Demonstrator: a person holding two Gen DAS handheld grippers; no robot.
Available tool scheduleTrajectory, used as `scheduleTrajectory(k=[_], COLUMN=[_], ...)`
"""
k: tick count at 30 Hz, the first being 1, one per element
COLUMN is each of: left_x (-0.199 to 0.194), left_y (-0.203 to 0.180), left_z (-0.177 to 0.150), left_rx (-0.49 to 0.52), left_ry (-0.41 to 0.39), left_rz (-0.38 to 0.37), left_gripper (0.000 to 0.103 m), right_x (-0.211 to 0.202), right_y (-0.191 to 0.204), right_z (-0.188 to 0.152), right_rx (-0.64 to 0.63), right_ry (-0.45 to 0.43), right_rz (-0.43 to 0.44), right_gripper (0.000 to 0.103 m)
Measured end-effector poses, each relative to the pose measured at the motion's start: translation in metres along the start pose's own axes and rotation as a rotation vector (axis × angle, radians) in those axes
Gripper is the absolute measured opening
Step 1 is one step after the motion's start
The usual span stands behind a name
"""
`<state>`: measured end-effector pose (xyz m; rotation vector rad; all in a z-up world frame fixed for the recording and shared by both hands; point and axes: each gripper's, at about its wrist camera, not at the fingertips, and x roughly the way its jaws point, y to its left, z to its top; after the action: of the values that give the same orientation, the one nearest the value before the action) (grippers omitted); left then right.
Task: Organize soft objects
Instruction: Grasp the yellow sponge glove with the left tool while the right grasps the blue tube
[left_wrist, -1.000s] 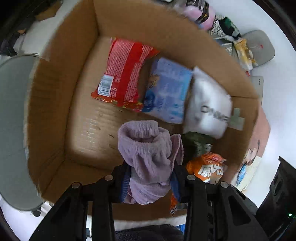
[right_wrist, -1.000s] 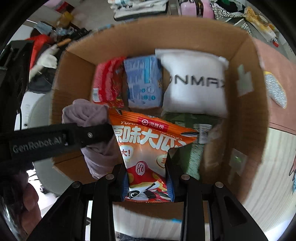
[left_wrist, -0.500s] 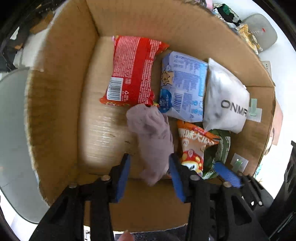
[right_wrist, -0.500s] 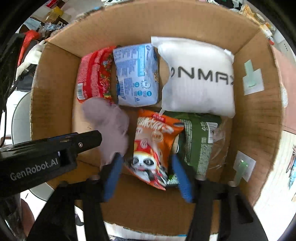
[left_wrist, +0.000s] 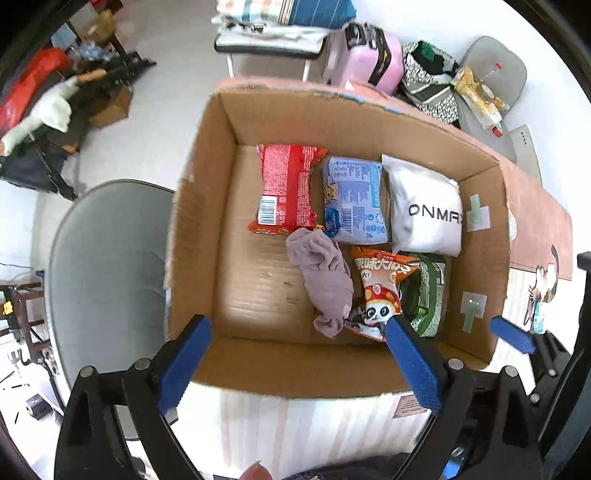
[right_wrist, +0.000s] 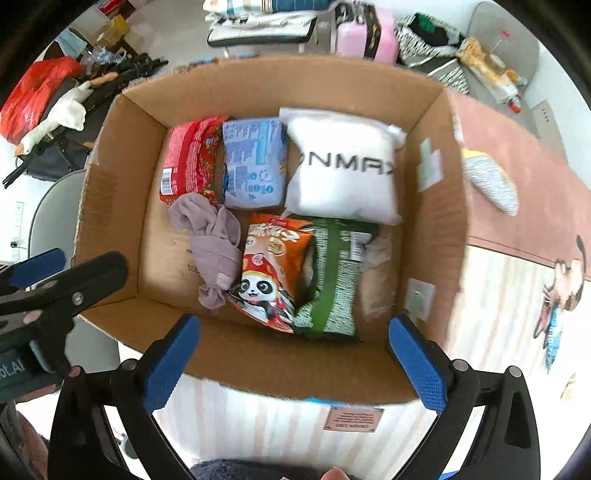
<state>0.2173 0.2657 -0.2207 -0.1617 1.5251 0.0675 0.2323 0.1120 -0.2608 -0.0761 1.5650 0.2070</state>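
An open cardboard box (left_wrist: 207, 229) (right_wrist: 110, 206) holds a mauve cloth (left_wrist: 325, 280) (right_wrist: 214, 243), an orange panda snack bag (left_wrist: 376, 291) (right_wrist: 273, 266), a green bag (left_wrist: 424, 295) (right_wrist: 332, 273), a red packet (left_wrist: 288, 188) (right_wrist: 188, 158), a blue packet (left_wrist: 352, 199) (right_wrist: 255, 162) and a white ONMAX pouch (left_wrist: 424, 210) (right_wrist: 343, 166). My left gripper (left_wrist: 299, 365) is open and empty above the box's near edge. My right gripper (right_wrist: 291, 365) is open and empty above the near edge too.
A grey chair seat (left_wrist: 107, 266) stands left of the box. A pink case (left_wrist: 373, 55), folded clothes (left_wrist: 280, 14) and a grey cushion with bags (left_wrist: 487, 81) lie beyond it. A red bag (right_wrist: 37, 92) and dark clutter sit at far left.
Both grippers opened, dropping the mauve cloth and the orange snack bag into the box, then pulled back and up above the near edge.
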Motion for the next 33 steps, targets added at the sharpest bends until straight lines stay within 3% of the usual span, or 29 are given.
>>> scheduleTrajectory(k=[6,11,14,16,21,26,33], left_x=[-0.032,-0.053,-0.068,-0.080,-0.100,-0.079,0.013], left_y=[-0.002,-0.008,-0.025,-0.044,-0.116,-0.216,-0.338], left_z=[-0.028,-0.042,-0.045,-0.044,-0.027,0.005,0.044], left_rx=[-0.019,-0.028,-0.001,0.043,0.213,0.481,0.842], left_ry=[-0.123,-0.166,-0.198,-0.242,-0.346,-0.376,-0.267], left_rz=[0.046,0.044,0.058,0.106,0.230,0.337,0.453], left_gripper=[0.097,0.097,0.097,0.097,0.097,0.097,0.097], right_x=[-0.053,-0.081,-0.091,-0.097,-0.117,-0.123,-0.078], right_y=[-0.005,-0.013,-0.025,-0.036,-0.093,-0.188,-0.348], right_z=[-0.039,-0.059,-0.065,-0.067,-0.073,-0.082,-0.108], right_rx=[-0.006,0.004,0.040,0.066,0.168,0.352,0.653], right_ry=[-0.096,-0.138,-0.170,-0.207,-0.262,-0.275,-0.172], right_rz=[0.013,0.085,0.142,0.155,0.158,0.114,0.010], right_gripper=[0.103,0.103,0.103,0.103,0.103,0.103,0.103])
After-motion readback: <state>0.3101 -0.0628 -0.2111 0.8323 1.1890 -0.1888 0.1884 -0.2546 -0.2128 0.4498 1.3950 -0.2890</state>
